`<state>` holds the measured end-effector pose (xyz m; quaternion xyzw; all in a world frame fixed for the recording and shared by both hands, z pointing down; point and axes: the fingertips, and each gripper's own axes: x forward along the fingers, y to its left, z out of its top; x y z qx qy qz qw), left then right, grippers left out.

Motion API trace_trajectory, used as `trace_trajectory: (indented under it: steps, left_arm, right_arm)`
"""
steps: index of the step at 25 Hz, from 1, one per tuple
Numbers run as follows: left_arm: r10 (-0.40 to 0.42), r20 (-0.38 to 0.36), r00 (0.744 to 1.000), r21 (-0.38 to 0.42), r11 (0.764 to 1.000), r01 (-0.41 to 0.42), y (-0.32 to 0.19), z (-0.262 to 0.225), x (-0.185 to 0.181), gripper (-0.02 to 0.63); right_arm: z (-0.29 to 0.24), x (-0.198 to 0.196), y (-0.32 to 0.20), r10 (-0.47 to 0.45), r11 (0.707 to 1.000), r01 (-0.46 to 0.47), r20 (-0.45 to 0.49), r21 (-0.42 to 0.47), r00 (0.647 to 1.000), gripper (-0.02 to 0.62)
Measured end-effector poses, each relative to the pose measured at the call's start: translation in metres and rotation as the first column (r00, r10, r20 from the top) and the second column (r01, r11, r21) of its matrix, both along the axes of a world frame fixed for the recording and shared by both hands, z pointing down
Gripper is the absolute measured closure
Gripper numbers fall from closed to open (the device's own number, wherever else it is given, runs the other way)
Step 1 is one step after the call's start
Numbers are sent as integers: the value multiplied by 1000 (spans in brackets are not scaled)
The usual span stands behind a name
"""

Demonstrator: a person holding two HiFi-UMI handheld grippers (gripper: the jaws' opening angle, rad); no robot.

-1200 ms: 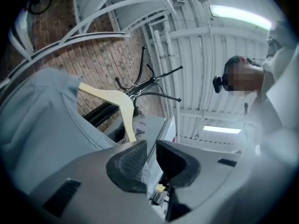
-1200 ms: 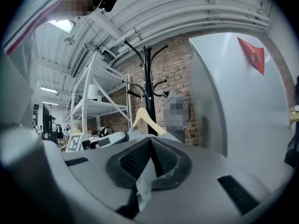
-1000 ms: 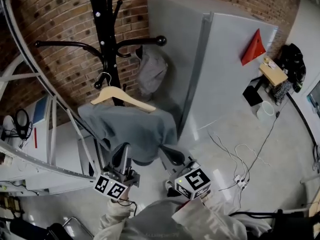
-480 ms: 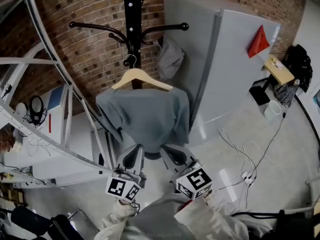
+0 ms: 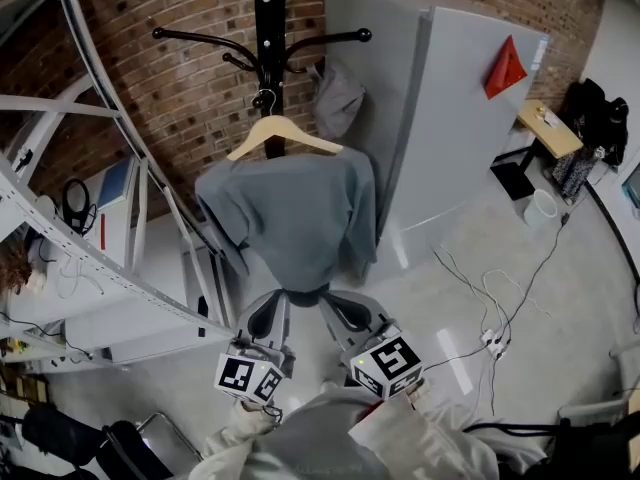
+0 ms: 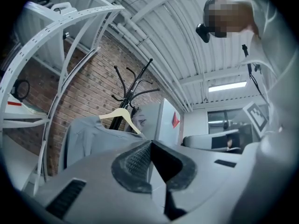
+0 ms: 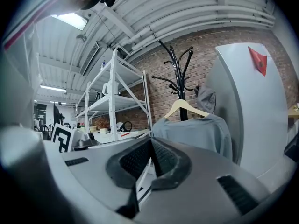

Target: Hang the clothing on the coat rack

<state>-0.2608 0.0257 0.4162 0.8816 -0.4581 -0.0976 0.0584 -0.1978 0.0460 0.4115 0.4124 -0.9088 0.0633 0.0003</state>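
On the coat rack [image 5: 268, 28] shirt [image 5: 290, 218] hangs OK; left claw [image 6: 150, 144] & right claw [image 7: 150, 143] closed, empty, so back off w/o snagging it.

Bright ceiling light, fisheye edges, sharp

Brick wall [image 5: 170, 98]; grey cabinet [image 5: 460, 138]; white shelving [image 7: 112, 101].

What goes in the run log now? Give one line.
garment: grey long-sleeved shirt on wooden hanger | support: black metal coat rack | left gripper: shut, empty | right gripper: shut, empty
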Motion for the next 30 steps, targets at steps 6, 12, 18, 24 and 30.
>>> trace_trajectory:
  steps: [6, 12, 18, 24, 30]
  left_arm:
    - [3, -7, 1000, 1, 1000, -3, 16, -2, 7, 598]
    - [-14, 45, 999, 42, 999, 12, 22, 2, 18, 598]
    - [-57, 77, 995, 32, 998, 55, 20, -6, 30, 598]
    - [-46, 88, 995, 37, 998, 43, 14, 5, 51, 598]
    - [-37, 94, 995, 32, 999, 34, 8, 11, 68, 598]
  right_arm:
    - [-3, 9, 16, 15, 1000, -15, -33, 1, 999, 571]
    - [-6, 15, 17, 2, 1000, -1, -21, 18, 1000, 571]
    - [-9, 27, 12, -13, 1000, 13, -13, 24, 1000, 571]
    - [-9, 48, 5, -8, 1000, 8, -3, 28, 1000, 571]
    - [-8, 62, -3, -13, 999, 13, -11, 30, 1000, 571]
